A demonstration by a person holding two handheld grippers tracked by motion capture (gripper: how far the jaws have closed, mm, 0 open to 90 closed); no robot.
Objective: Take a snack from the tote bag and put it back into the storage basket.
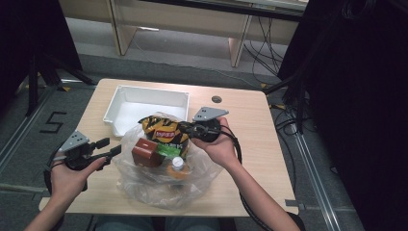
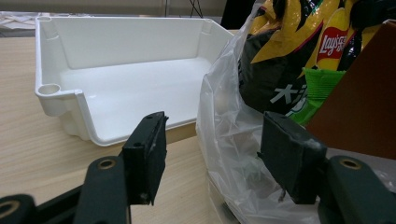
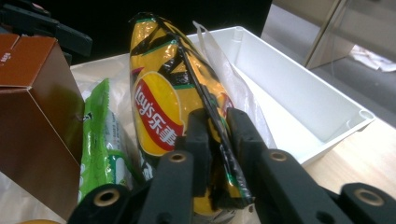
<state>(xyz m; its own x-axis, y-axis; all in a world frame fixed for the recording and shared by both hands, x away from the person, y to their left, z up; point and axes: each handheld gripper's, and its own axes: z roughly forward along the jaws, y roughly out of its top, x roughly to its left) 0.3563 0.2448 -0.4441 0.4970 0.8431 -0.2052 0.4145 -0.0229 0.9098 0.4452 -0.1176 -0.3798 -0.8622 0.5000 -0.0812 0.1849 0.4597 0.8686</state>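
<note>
On the worktop's near half: a clear plastic bag (image 1: pixel 163 178) lies open with snacks bunched inside it, and both hands work at its edges.
Step in hand: by my reading, lifting the yellow chip bag (image 3: pixel 163 112) out of the plastic bag so it can go into the white bin (image 1: pixel 144 108) behind.
Right tool (image 3: pixel 217 135): its jaws are nearly together, clamped on the chip bag's flat crimped edge; the seam runs straight up between the pads.
Grip advice: the hold sits on the seal, not the puffed body, which is sound; keep the squeeze steady so the slick foil does not slide out.
Left tool (image 2: pixel 212 154): its jaws stand about half open with nothing pinched; the plastic bag's film sits just ahead of the pad farther from the bin.
Left tool's job: it would help to pin or pinch that film and hold it down, so the plastic bag does not ride up with the chips.
Neighbours in the bag: a brown carton (image 3: pixel 37 112) and a green packet (image 3: pixel 100 140) lean against the chip bag; a bottle with a white cap (image 1: pixel 178 162) lies below them.
Lift path: draw the chip bag up first, clear of the carton, then across.
Risk: film snagging on the packet's corner.
Farther back: the white bin is empty and just beyond the plastic bag, its low lip facing it, so the carry is short.
</note>
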